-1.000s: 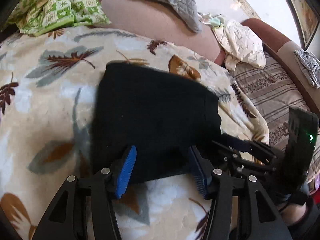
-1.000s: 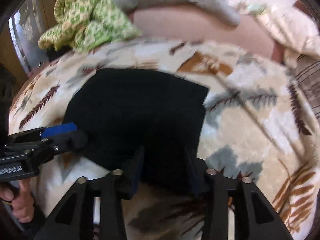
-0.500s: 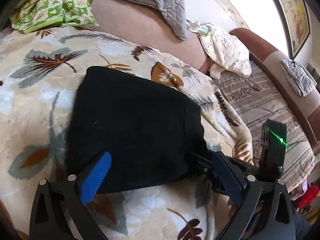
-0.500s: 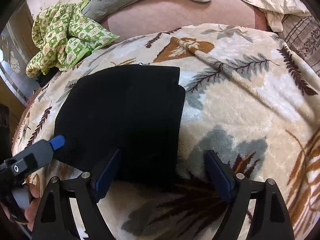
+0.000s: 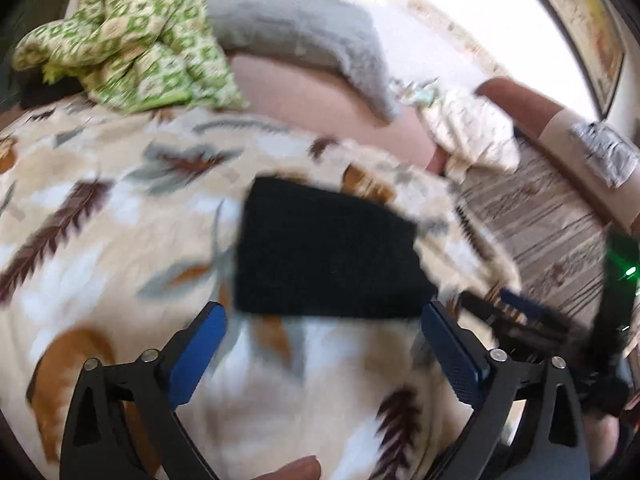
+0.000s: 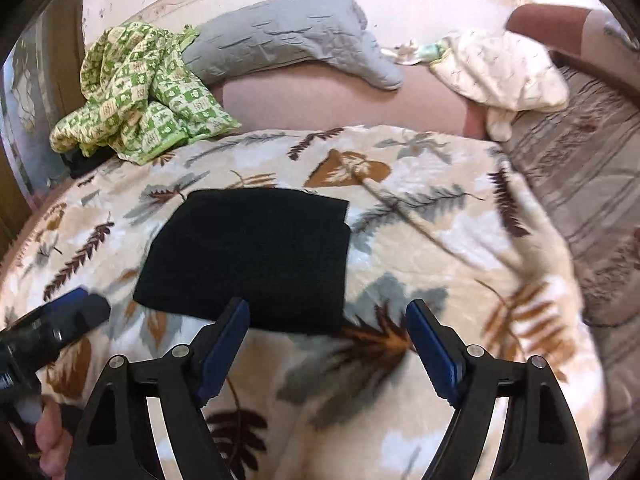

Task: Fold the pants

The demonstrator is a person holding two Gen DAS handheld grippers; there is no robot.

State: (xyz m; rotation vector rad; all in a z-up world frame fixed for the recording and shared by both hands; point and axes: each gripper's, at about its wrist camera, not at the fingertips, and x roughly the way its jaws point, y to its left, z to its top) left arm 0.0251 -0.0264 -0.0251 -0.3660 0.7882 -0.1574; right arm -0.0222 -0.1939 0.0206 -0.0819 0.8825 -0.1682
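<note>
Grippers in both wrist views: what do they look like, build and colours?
Both are alike. The left gripper and the right gripper each have two black, open-framed plastic fingers with silver pivot bolts and blue ribbed pads on the inner faces. In the left wrist view, the right gripper's black body shows a small green light. No sleeves are visible.

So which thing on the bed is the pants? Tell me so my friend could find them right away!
Look at the big cream blanket with brown and grey leaves on it. In its middle lie the folded pants, a flat square. They are plain black with no pattern, unlike the green checked cloth and grey pillow farther back.
</note>
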